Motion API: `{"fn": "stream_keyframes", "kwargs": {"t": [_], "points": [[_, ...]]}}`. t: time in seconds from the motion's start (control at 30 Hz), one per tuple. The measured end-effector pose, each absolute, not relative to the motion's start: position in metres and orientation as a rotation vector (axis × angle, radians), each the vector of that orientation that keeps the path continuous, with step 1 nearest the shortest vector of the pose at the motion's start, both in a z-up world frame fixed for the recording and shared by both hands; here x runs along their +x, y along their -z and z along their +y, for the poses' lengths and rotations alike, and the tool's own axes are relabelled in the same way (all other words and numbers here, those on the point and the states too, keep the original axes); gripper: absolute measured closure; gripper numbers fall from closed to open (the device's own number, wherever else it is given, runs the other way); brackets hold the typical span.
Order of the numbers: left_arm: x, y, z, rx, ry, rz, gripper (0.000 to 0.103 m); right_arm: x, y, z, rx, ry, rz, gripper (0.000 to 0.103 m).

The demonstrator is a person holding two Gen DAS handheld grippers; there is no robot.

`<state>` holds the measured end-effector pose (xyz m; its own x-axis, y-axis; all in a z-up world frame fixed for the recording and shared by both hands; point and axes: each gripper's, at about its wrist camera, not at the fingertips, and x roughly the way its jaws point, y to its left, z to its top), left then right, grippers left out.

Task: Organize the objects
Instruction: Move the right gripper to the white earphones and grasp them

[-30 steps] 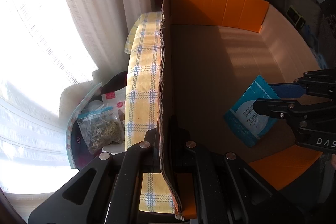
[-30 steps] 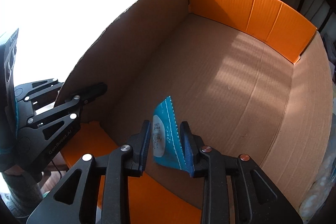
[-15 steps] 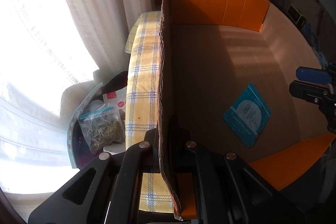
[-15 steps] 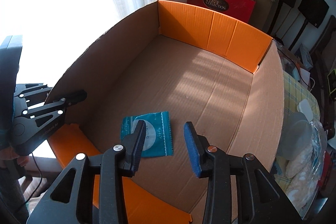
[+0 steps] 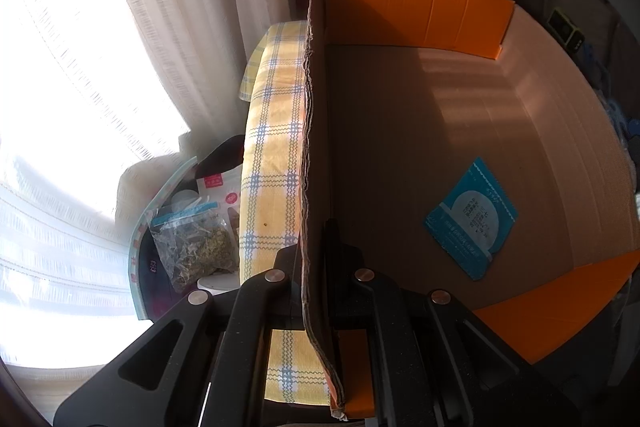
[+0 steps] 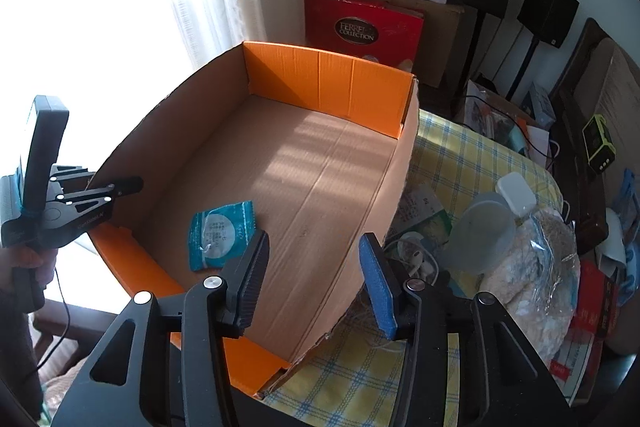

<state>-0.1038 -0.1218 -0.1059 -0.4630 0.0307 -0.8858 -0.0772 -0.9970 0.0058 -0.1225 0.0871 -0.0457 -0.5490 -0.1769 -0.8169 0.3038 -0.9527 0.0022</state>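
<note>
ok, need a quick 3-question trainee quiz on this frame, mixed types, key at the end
1. True or false: the teal packet lies flat on the floor of the cardboard box.
2. Multiple choice: the left hand-held gripper is (A) hanging open above the box, (B) clamped on the box's side wall, (C) holding the packet.
3. Fill in: the right hand-held gripper has its jaws ____ and holds nothing.

Key:
1. True. It rests near the box's near end, touching neither hand-held gripper.
2. B. Its fingers straddle the wall's top edge.
3. Open. It hovers over the box's near corner.
</note>
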Motion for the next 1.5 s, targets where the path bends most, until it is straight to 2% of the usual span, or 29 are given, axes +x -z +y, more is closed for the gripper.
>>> {"fn": "stream_keyframes", "kwargs": {"t": [0.27,0.5,0.83,1.03,1.1,1.17,1.23,1.27,1.5], "points": [[-0.104,0.105,-0.122,-1.593,-2.631,0.063,0.098,-0.112,0.046,0.153,1.342,2.641,0.115,0.047],[-0.104,0.106,-0.123,-1.594,-2.63,0.059,0.098,-0.113,0.068,0.19,1.427,2.632,-0.027,0.047],[-0.103,0.108,-0.126,-1.597,-2.629,0.064,0.098,-0.131,0.111,0.19,1.528,2.528,-0.244,0.047],[-0.103,0.107,-0.126,-1.597,-2.63,0.061,0.098,-0.138,0.124,0.185,1.558,2.464,-0.326,0.051],[-0.103,0.106,-0.126,-1.598,-2.63,0.059,0.098,-0.139,0.128,0.182,1.57,2.447,-0.327,0.067],[-0.103,0.106,-0.126,-1.598,-2.63,0.061,0.098,-0.14,0.132,0.179,1.583,2.445,-0.304,0.078],[-0.103,0.106,-0.127,-1.598,-2.63,0.06,0.098,-0.139,0.132,0.178,1.575,2.452,-0.294,0.084],[-0.103,0.106,-0.126,-1.598,-2.63,0.06,0.098,-0.139,0.131,0.178,1.568,2.453,-0.296,0.093],[-0.102,0.106,-0.126,-1.599,-2.631,0.059,0.098,-0.132,0.1,0.182,1.449,2.546,-0.266,0.099]]}}
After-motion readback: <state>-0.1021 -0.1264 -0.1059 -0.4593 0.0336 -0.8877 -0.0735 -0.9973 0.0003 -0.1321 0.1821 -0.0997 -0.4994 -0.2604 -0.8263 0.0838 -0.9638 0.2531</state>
